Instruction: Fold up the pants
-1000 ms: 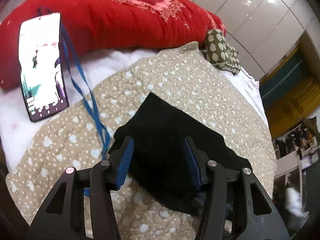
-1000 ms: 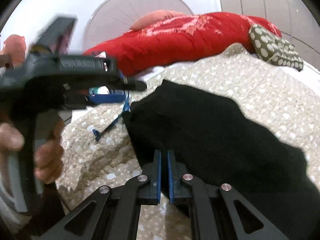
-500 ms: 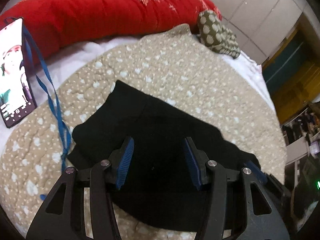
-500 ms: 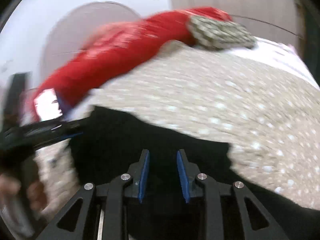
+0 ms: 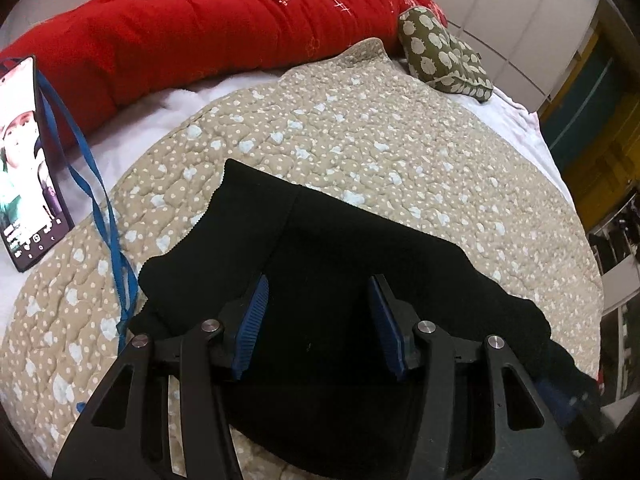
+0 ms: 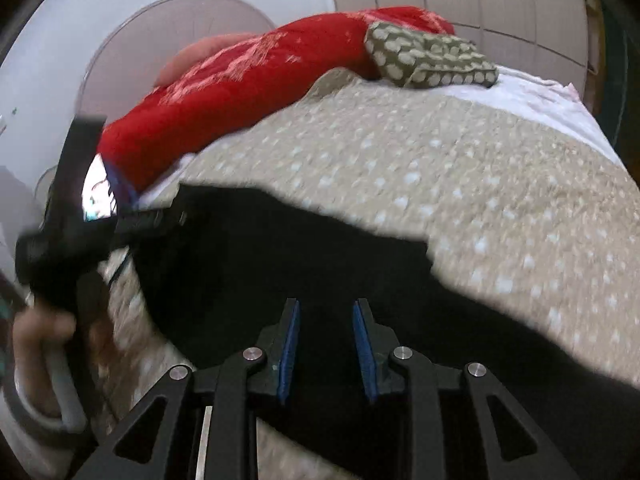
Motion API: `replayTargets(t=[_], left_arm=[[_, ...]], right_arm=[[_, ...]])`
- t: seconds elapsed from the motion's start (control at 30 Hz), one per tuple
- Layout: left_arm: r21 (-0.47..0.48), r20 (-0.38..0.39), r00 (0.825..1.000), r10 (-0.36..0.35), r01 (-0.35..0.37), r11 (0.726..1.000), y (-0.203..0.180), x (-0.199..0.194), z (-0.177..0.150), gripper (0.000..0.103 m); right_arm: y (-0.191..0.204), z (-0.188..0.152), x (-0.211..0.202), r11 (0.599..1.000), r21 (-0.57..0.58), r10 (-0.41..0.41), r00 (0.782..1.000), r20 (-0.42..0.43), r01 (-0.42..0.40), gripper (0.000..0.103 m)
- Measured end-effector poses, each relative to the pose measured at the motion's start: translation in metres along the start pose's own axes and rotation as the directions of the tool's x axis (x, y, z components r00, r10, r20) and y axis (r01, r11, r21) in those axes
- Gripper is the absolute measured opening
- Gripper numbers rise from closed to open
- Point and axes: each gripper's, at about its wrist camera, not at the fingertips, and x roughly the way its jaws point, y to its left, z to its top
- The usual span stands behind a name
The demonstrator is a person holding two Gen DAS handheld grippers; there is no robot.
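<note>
The black knit pants (image 5: 340,280) lie in a folded, layered bundle on the beige quilted bedspread with pale dots (image 5: 360,128). The left gripper (image 5: 316,320) hovers over the bundle with jaws about half open, holding nothing. The right gripper (image 6: 326,344) has just been opening; its jaws stand narrowly parted over the dark cloth, gripping nothing. Risk: a closing jaw may catch only the top layer, so lifting would undo the fold. The blue lanyard ribbon (image 5: 96,200) beside the pants' edge, attached to the lit smartphone (image 5: 28,168), could snag and drag. The right view is blurred; aiming from it is unreliable.
</note>
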Motion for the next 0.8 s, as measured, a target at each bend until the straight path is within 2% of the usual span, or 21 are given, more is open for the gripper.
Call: replayTargets(t=[0.1, 0.17, 0.3, 0.43, 0.57, 0.67, 0.7, 0.77, 0.8], left_arm=[[0.029, 0.019, 0.999, 0.027, -0.028, 0.999, -0.004, -0.007, -0.003, 0.052], [0.054, 0.035, 0.998, 0.055, -0.057, 0.997, -0.007, -0.013, -0.005, 0.052], [0.049, 0.044, 0.998, 0.033, -0.035, 0.998, -0.010, -0.026, -0.009, 0.052], [0.091, 0.066, 0.997, 0.035, -0.041, 0.995, -0.025, -0.036, -0.018, 0.052], [0.117, 0.041, 0.999, 0.006, -0.011, 0.993, -0.042, -0.037, -0.027, 0.052], [0.142, 0.024, 0.999, -0.032, 0.028, 0.989, -0.059, -0.038, -0.038, 0.052], [0.154, 0.017, 0.999, -0.045, 0.042, 0.987, -0.065, -0.038, -0.043, 0.053], [0.187, 0.007, 0.998, -0.069, 0.067, 0.980, -0.079, -0.036, -0.053, 0.067], [0.198, 0.007, 0.997, -0.077, 0.074, 0.977, -0.083, -0.035, -0.057, 0.068]], right_arm=[[-0.003, -0.014, 0.015, 1.000, 0.005, -0.011, 0.999, -0.030, 0.011, 0.026], [-0.001, -0.014, 0.008, 1.000, 0.000, -0.028, 0.999, -0.032, 0.028, 0.026], [-0.003, -0.018, -0.020, 0.998, -0.020, -0.062, 0.998, -0.013, 0.062, 0.027], [-0.031, -0.033, -0.046, 0.992, 0.053, -0.117, 0.993, 0.002, 0.117, 0.028], [-0.056, -0.048, -0.056, 0.974, 0.110, -0.196, 0.980, -0.016, 0.197, 0.028], [-0.068, -0.053, -0.063, 0.954, 0.128, -0.271, 0.962, -0.003, 0.270, 0.028], [-0.073, -0.055, -0.065, 0.944, 0.139, -0.302, 0.953, -0.001, 0.299, 0.029], [-0.082, -0.058, -0.065, 0.929, 0.167, -0.333, 0.943, -0.007, 0.330, 0.030], [-0.086, -0.059, -0.065, 0.925, 0.182, -0.338, 0.941, -0.012, 0.335, 0.030]])
